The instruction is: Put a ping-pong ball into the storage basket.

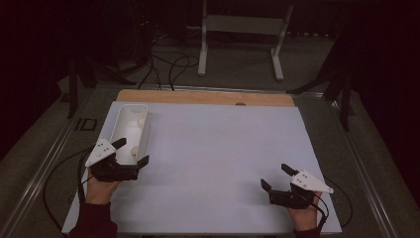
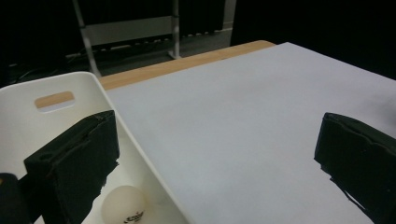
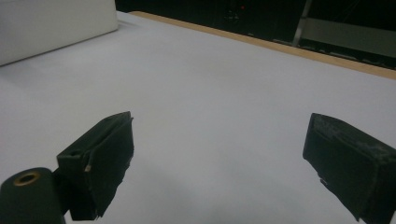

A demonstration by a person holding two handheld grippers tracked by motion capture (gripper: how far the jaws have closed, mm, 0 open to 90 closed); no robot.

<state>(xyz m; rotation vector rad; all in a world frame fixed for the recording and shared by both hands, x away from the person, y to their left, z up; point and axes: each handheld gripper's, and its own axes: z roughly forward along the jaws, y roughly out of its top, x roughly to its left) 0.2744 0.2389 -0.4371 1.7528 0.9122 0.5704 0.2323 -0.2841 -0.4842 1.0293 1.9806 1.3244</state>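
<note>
At the table's left, a white bin (image 1: 130,133) is straddled at its near end by the left gripper (image 1: 132,151), jaws spread; a ping-pong ball (image 2: 123,206) inside is partly hidden by one jaw. Well apart, the right gripper (image 1: 275,177) is held over white paper (image 1: 218,158), jaws spread.

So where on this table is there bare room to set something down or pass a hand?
Nearly all the white sheet is bare: the stretch from the white bin across to the sheet's right edge, and the gap between the left gripper and the right gripper. It is crowded at the near left, where the left gripper straddles the bin's wall above a white ball.
</note>
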